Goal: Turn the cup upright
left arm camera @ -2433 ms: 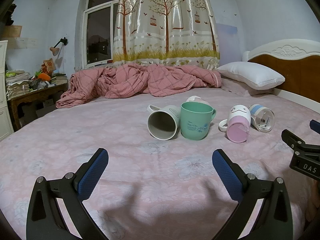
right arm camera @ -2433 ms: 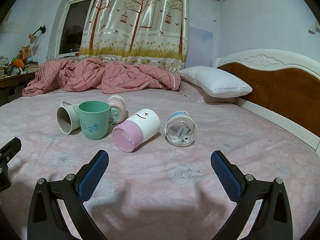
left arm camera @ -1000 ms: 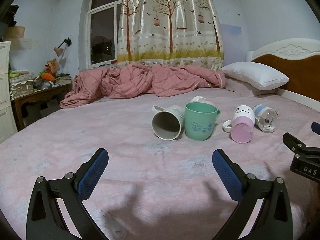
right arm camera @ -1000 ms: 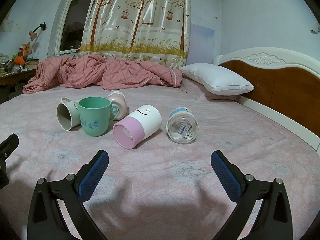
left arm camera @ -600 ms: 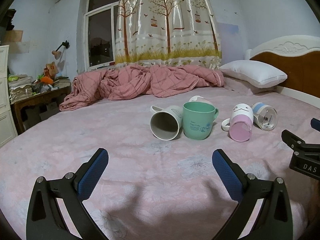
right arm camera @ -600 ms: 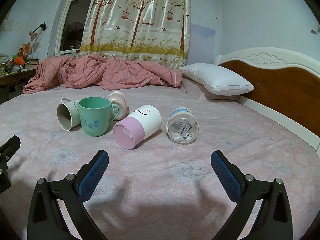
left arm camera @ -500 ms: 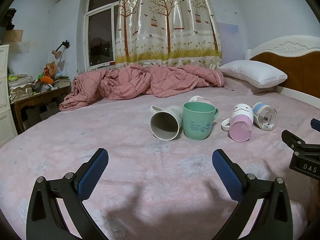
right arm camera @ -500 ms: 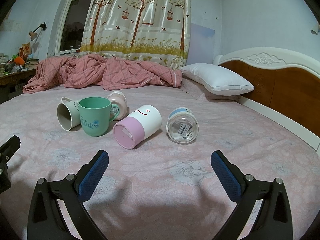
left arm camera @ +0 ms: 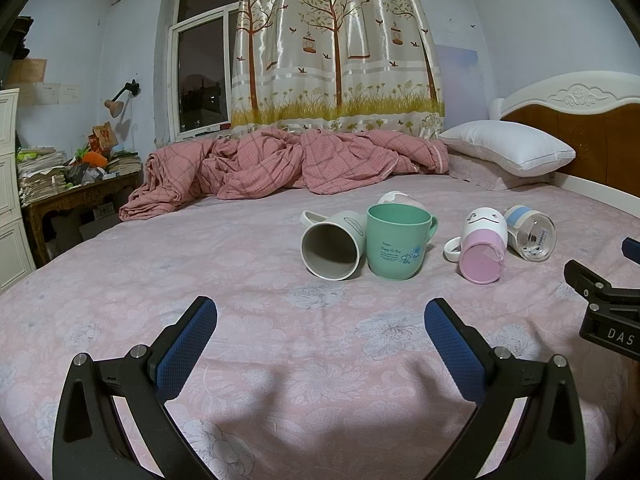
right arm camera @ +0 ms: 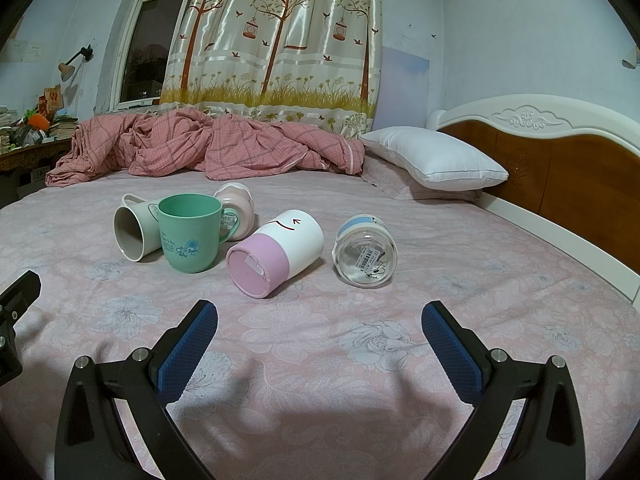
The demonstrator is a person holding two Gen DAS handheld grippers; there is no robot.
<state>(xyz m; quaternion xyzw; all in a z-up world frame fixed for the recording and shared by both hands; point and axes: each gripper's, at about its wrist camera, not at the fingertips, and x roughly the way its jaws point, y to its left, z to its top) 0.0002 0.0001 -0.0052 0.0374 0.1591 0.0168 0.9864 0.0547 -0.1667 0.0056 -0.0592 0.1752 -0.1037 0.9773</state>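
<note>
Several cups lie on the pink bedsheet (left arm camera: 240, 320). A green mug (left arm camera: 396, 242) (right arm camera: 190, 236) stands upright. A grey mug (left arm camera: 334, 244) (right arm camera: 134, 226) lies on its side to its left, mouth toward me. A pink and white mug (left arm camera: 482, 246) (right arm camera: 276, 252) lies on its side, base toward me. A clear glass cup with a blue band (left arm camera: 530, 232) (right arm camera: 364, 254) lies on its side. A pale pink cup (right arm camera: 236, 208) lies behind the green mug. My left gripper (left arm camera: 320, 340) and right gripper (right arm camera: 320, 344) are open, empty, and short of the cups.
A crumpled pink blanket (left arm camera: 280, 164) lies at the far side of the bed. A white pillow (right arm camera: 428, 158) rests by the wooden headboard (right arm camera: 560, 160) at the right. A cluttered desk (left arm camera: 72, 188) stands at the left. The right gripper's body (left arm camera: 608, 312) shows at the left view's right edge.
Both views have shifted only slightly; the cups lie as before and both grippers stay open.
</note>
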